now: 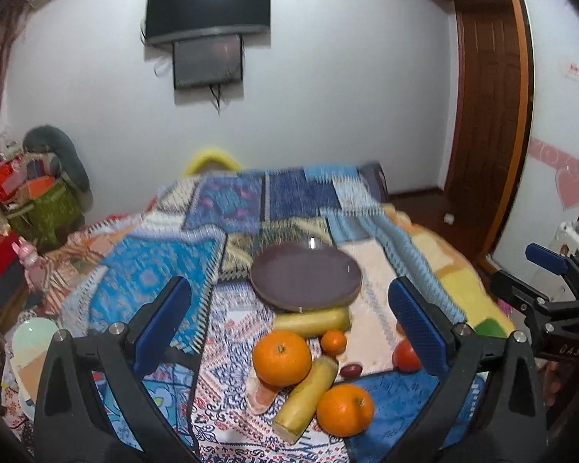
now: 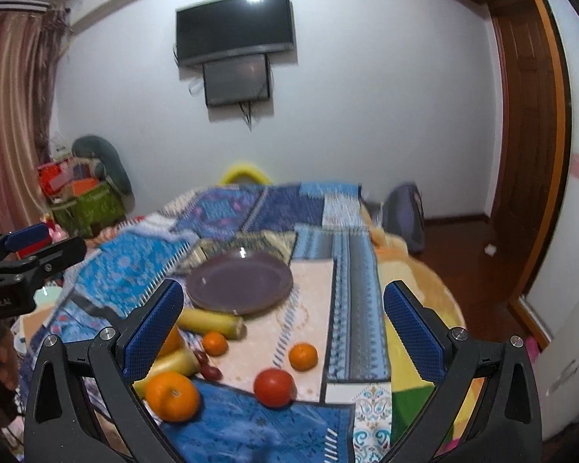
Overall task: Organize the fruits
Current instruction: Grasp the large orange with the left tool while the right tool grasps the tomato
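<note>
An empty purple plate (image 1: 306, 276) (image 2: 240, 282) lies on a patchwork cloth (image 1: 150, 270). In front of it are two yellow bananas (image 1: 312, 320) (image 1: 307, 397), two big oranges (image 1: 281, 357) (image 1: 345, 409), a small mandarin (image 1: 333, 342), a red tomato (image 1: 405, 355) (image 2: 275, 387) and dark grapes (image 1: 351, 370) (image 2: 208, 366). The right wrist view also shows a second mandarin (image 2: 303, 355) apart to the right. My left gripper (image 1: 293, 320) hovers open above the fruit pile. My right gripper (image 2: 283, 320) is open too, over the tomato and mandarin. Neither holds anything.
The cloth covers a bed that drops off at the right toward a wooden floor (image 2: 455, 239) and door (image 1: 486, 88). Boxes and a green bag (image 1: 44, 208) are piled at the left wall. A TV (image 1: 208, 4) hangs on the far wall. A pale bowl (image 1: 33, 335) sits at left.
</note>
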The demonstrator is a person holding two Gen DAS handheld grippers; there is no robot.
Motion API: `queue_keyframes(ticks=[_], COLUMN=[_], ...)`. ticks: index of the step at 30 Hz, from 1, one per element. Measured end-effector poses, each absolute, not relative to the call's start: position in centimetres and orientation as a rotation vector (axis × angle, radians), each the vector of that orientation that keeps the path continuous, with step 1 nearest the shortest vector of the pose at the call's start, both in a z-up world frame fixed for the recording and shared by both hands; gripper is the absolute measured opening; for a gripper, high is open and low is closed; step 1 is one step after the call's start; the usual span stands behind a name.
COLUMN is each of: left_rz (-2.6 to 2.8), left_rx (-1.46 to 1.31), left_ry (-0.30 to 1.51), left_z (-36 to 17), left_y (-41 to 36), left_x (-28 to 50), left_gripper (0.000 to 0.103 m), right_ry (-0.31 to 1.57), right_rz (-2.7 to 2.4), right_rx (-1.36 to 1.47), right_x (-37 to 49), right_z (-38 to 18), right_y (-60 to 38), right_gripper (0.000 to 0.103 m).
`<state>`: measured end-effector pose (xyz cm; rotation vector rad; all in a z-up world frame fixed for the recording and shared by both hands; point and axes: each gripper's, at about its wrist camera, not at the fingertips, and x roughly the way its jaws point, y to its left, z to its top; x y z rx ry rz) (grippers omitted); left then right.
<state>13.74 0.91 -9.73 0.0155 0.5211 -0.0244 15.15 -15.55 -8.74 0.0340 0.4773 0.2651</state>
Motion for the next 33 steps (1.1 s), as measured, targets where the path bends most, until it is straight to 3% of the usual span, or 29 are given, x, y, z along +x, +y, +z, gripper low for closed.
queue_keyframes(ticks=[8,12,17,20,24,29,31,33], left_rz=[-0.055,-0.065,-0.070,-0.075,-0.107,-0.135,-0.129,-0.131], left_rx=[0.028,0.024,0.007,0.002,-0.021,-0.043,-0.037,-0.043], left_ry=[0.718,0.798,0.865,0.887,0.920,0.948,0.944,0.943], left_z=[-14.8,-17.1,-19.5,-20.4,-21.5,-22.6,-22.7,-22.7], left_y=[1.7,1.9,2.4,2.6,2.7,2.6,2.6,2.8], left_x=[17.4,19.3,20.8,21.4,22.0,22.5,22.5,22.5], left_gripper=[0.103,0.093,0.089,0.089,0.081,0.073,0.070,0.069], right_ry=[0.694,0.773,0.850,0.911,0.956,0.969,0.980,0.985], right_rz=[0.263,0.275,0.306,0.333,0.374,0.418,0.433,0.431], right_rx=[0.046,0.052,0.044,0.047,0.041,0.014,0.010,0.006], right_x=[18.3,19.2,20.4,20.9,21.4,21.4,21.5,21.5], right_z=[-13.3,-15.3,-17.7,-19.2,-20.4,-20.9,-21.1,-21.4], right_y=[-16.5,-16.4,-15.5,-15.1,-14.3,-13.5,-13.2,-13.2], right_gripper=[0.103,0.103,0.102,0.089,0.075,0.067,0.056,0.053])
